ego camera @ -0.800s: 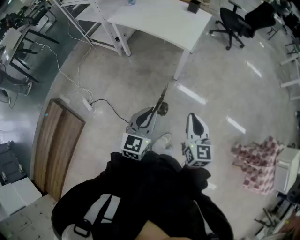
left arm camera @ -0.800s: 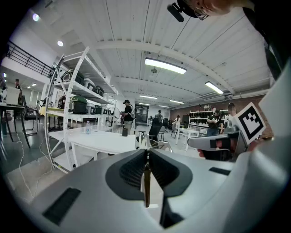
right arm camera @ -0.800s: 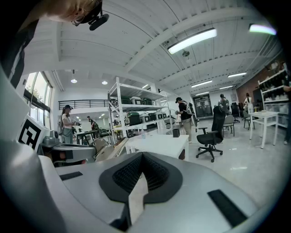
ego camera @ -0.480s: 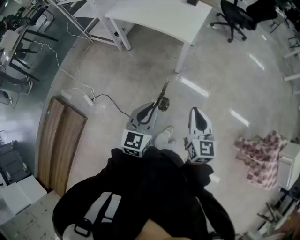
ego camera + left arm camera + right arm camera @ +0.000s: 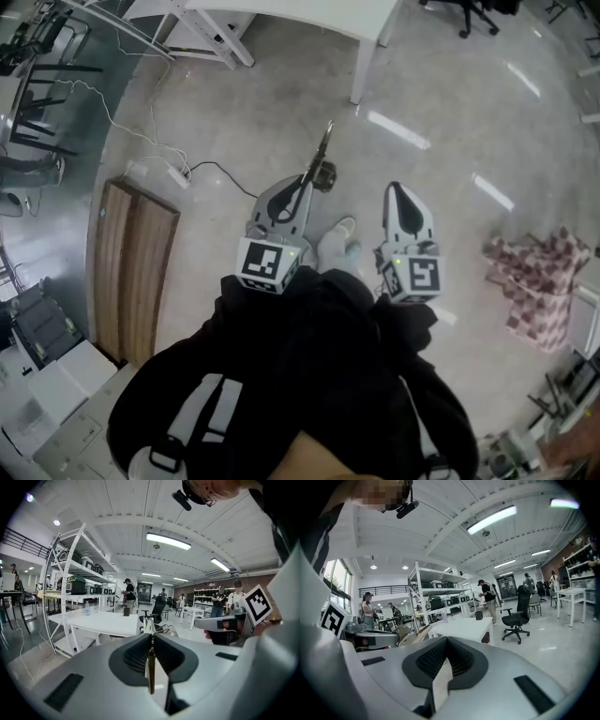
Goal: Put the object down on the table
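Note:
My left gripper (image 5: 305, 185) is shut on a thin, long tool (image 5: 324, 152) with a dark round part near the jaws; the tool sticks out forward over the floor. In the left gripper view the tool (image 5: 151, 667) shows as a narrow brown strip pinched between the jaws of the left gripper (image 5: 150, 633). My right gripper (image 5: 401, 192) is held level beside it, shut, with nothing in it. The white table (image 5: 281, 13) stands ahead at the top edge, and shows as the table (image 5: 101, 620) and the table (image 5: 464, 625) in the gripper views.
A wooden board (image 5: 131, 272) lies on the floor at left, with a power strip and cable (image 5: 173, 174) beyond it. A checkered cloth (image 5: 539, 281) lies at right. A shelf rack (image 5: 70, 588), an office chair (image 5: 515, 618) and several standing people are around the table.
The table and floor have slid toward the top of the head view. Both grippers keep their pose in front of the body, and the tool stays in the left one.

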Available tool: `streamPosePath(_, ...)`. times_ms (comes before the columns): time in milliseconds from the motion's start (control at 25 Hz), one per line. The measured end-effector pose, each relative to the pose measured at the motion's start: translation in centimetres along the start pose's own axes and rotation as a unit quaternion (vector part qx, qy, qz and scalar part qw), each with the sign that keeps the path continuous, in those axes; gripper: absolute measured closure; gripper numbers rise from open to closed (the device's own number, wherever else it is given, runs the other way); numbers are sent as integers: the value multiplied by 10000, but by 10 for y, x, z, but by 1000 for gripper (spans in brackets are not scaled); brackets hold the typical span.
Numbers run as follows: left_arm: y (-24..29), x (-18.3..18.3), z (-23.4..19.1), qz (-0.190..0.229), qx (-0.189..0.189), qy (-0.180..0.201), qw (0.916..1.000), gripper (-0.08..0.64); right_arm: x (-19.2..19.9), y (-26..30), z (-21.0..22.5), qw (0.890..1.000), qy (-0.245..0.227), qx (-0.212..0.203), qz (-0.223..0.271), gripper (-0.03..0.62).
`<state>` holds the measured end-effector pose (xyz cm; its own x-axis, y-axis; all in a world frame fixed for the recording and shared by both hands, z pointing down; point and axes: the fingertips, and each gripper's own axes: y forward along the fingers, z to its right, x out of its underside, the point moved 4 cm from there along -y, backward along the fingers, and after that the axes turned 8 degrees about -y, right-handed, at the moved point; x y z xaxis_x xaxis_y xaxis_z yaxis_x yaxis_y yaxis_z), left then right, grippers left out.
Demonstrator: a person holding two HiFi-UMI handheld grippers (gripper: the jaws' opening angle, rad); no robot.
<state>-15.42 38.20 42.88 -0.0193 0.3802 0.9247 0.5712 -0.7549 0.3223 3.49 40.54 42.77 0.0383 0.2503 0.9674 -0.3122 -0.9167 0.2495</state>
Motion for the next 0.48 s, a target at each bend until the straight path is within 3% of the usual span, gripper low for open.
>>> streamPosePath(480,35,0,16,-82,22,-73,9999,531,12,3,41,9998,171,-22,-36,591)
